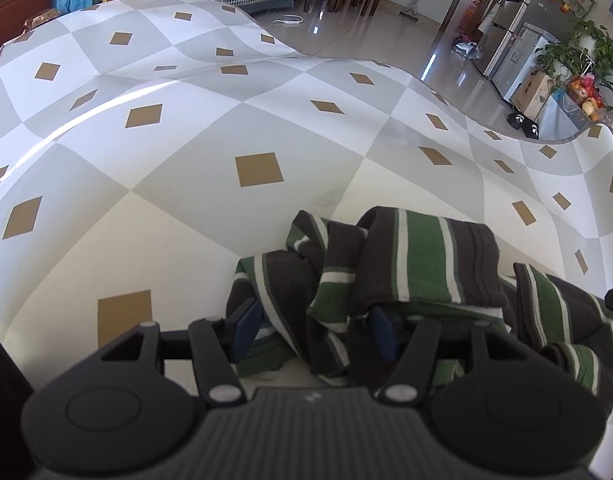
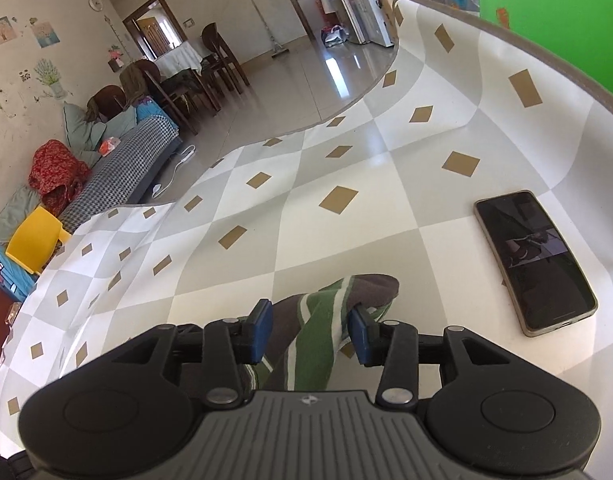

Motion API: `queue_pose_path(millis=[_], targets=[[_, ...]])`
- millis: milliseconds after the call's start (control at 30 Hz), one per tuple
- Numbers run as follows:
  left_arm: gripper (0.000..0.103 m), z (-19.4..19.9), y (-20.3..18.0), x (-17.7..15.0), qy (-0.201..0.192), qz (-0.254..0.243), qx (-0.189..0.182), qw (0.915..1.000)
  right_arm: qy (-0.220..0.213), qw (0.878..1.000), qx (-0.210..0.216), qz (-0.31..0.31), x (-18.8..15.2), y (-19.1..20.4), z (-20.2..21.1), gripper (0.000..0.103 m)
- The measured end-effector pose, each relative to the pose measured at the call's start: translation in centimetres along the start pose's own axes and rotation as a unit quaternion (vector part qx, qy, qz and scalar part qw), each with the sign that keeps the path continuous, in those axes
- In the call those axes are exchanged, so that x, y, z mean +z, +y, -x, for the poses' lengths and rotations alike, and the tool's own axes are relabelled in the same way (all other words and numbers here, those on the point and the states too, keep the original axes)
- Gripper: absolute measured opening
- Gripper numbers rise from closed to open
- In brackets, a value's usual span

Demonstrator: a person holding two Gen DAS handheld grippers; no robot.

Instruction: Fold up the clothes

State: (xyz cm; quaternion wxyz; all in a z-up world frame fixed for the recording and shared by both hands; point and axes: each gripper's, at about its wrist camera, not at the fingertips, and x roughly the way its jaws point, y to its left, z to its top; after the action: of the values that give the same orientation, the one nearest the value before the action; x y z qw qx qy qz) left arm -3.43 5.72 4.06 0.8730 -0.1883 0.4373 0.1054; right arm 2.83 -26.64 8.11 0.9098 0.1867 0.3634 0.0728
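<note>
The striped garment lies bunched between both grippers' released jaws, pads clear.

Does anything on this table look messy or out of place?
Yes. The striped garment lies bunched in loose overlapping folds, not flat. A smartphone sits on the checkered tablecloth beside it, close to where folding happens.

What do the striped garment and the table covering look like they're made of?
Striped garment: soft knit, probably cotton or wool blend, matte; ribbed hem and limp folds show it. Table covering: likely vinyl or oilcloth, smooth and glossy; it reflects window light and holds stiff waves at the edge.
</note>
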Motion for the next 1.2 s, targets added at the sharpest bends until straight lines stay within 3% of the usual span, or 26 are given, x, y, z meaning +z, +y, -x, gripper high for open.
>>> queue_pose_path(millis=[233,433,600,767,933,1200], targets=[[0.07,0.5,0.3,-0.3,0.012,-0.002,0.009,0.9999,-0.028,0.999,0.026,0.013,0.0,1.1,0.9,0.042],[0.073,1.1,0.3,-0.1,0.016,0.002,0.009,0.9998,-0.093,0.994,0.008,0.052,-0.2,2.4,2.4,0.043],[0.075,2.8,-0.4,0.5,-0.009,0.001,-0.005,0.9999,-0.038,0.995,0.057,0.078,-1.2,3.9,1.1,0.043],[0.079,4.1,-1.5,1.5,-0.033,-0.001,-0.026,0.9991,0.04,0.991,0.071,0.108,-3.2,5.3,-1.3,0.043],[0.084,3.9,-2.1,2.7,-0.036,0.012,-0.04,0.9985,0.101,0.984,0.065,0.132,-5.2,5.9,-3.4,0.043],[0.091,0.0,-3.1,4.2,-0.003,0.027,-0.048,0.9985,0.178,0.972,0.043,0.146,-8.2,6.0,-6.0,0.044]])
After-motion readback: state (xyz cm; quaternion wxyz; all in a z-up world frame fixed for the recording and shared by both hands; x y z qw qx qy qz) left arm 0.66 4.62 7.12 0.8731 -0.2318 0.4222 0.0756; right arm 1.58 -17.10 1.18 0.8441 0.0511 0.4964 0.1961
